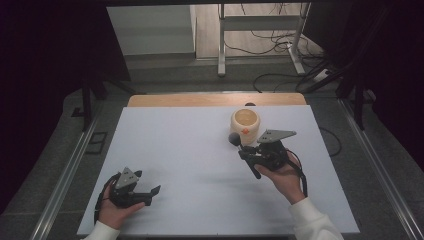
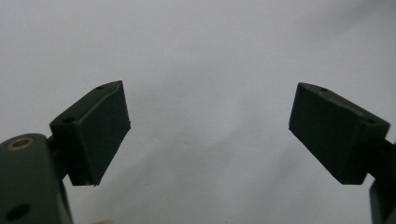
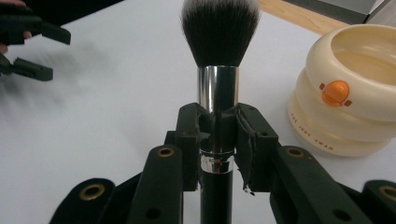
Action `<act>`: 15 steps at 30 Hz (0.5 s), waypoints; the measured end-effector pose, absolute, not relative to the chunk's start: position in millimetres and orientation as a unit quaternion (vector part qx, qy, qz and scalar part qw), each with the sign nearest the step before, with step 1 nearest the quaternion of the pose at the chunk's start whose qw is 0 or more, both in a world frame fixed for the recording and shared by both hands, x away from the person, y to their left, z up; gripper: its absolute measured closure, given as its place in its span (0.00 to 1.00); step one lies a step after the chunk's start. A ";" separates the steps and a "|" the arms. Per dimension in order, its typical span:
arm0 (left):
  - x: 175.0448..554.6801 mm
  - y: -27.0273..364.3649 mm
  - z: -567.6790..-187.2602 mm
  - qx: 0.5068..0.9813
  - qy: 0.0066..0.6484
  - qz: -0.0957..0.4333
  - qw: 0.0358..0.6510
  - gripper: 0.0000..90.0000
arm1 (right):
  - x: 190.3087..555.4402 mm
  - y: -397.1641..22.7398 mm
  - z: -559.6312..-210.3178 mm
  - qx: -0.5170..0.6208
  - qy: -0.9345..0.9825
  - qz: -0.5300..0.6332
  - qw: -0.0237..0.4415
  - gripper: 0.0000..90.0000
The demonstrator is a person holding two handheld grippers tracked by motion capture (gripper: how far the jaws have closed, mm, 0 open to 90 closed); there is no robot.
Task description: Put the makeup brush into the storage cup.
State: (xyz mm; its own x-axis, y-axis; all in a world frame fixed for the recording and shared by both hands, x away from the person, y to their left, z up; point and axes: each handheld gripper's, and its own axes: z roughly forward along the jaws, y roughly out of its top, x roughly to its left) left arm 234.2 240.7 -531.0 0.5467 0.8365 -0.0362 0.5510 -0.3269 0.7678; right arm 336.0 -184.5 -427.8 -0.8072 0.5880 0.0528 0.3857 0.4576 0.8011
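Observation:
A makeup brush with a dark bristle head and a silver ferrule stands between the jaws of my right gripper, which is shut on its handle. In the high view the brush head points up and left from the right gripper, just beside a cream ribbed cup with an orange button. The same cup sits right of the brush in the right gripper view. My left gripper rests near the table's front left, open, with nothing between its pads.
The white table top has a wooden strip along its far edge. Beyond it stand a desk frame and loose cables on the floor. Metal rails run along both sides of the table.

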 end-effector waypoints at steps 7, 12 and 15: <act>234.3 240.8 -531.1 0.793 0.438 0.187 0.381 0.15 | 339.8 -187.2 -425.3 0.309 0.829 0.451 0.115 0.80; 234.4 240.6 -531.2 0.793 0.437 0.187 0.380 0.15 | 341.1 -187.9 -423.8 0.317 0.823 0.458 0.114 0.80; 234.4 240.6 -531.3 0.793 0.437 0.187 0.380 0.15 | 341.6 -187.9 -423.1 0.318 0.821 0.460 0.114 0.80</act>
